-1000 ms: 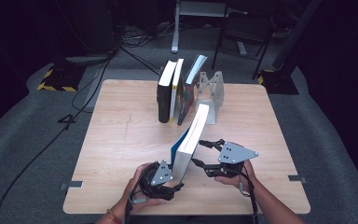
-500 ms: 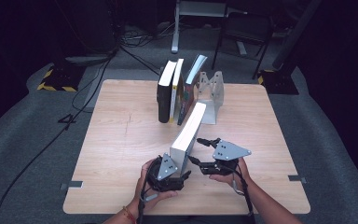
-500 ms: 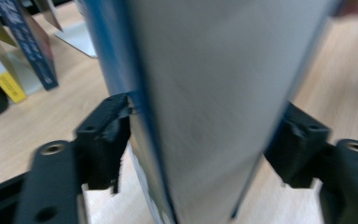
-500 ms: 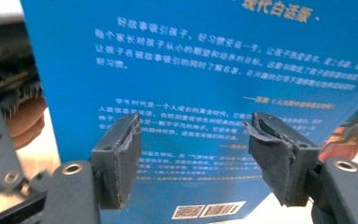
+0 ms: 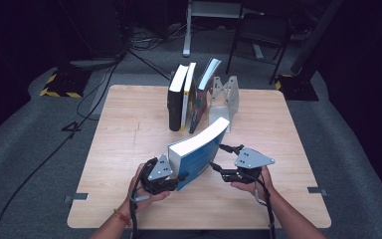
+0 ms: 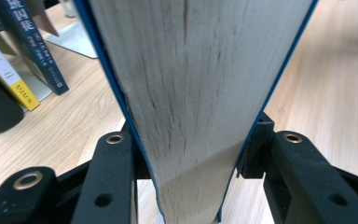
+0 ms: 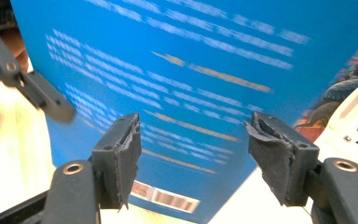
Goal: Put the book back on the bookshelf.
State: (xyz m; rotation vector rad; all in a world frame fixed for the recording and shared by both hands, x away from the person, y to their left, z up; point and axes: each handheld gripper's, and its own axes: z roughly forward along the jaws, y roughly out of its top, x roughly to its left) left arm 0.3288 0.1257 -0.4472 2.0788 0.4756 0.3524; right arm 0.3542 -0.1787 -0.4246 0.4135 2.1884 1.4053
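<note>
Blue book [image 5: 199, 157] stands tilted on the near-centre of the desk [image 5: 129, 129], page edges up, leaning toward the right. My left gripper [image 5: 176, 178] has just been closing w/ the book between its jaws; in the left gripper view the book [image 6: 196, 93] sits between both pads, which press its covers at the near corner. My right gripper [image 5: 218, 158] sits just beside the back cover, jaws spread, nothing between them; in the right gripper view the cover [image 7: 191, 70] is close ahead. Beyond, at the desk's far side, three books [image 5: 189, 97] lean together next to a metal bookend [image 5: 225, 97].
</note>
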